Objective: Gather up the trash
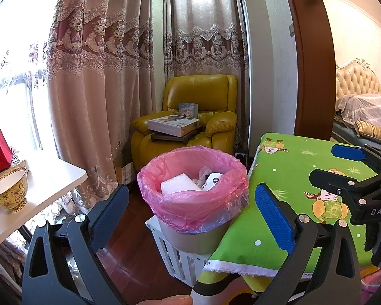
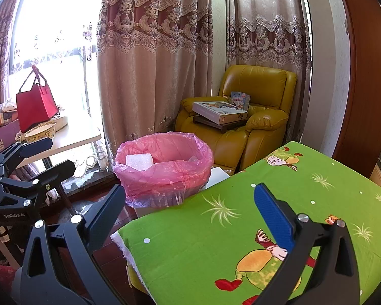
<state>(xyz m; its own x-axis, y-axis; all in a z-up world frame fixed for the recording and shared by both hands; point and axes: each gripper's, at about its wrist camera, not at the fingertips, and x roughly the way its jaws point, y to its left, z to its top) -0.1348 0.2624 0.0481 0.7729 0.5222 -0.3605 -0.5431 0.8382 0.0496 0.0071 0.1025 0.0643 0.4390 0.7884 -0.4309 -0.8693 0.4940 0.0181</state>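
Observation:
A bin lined with a pink plastic bag [image 1: 193, 198] [image 2: 165, 178] stands on a white crate [image 1: 175, 256] beside the green-covered table [image 1: 287, 183] [image 2: 241, 218]. Inside lie a white foam block [image 1: 179, 186] [image 2: 139, 162], a white crumpled item [image 1: 212, 181] and pale scraps. My left gripper [image 1: 193, 213] is open just in front of the bin, nothing between its fingers. My right gripper [image 2: 190, 211] is open above the table's left edge, empty; it also shows at the right of the left wrist view [image 1: 340, 162]. The left gripper [image 2: 50, 155] appears at the left of the right wrist view.
A yellow leather armchair [image 1: 203, 111] [image 2: 254, 117] holding boxes sits behind the bin against patterned curtains. A white side table [image 1: 38, 190] at left carries a yellow patterned bowl [image 1: 10, 190] and a red bag [image 2: 35, 104]. A wooden door frame [image 1: 315, 63] rises at right.

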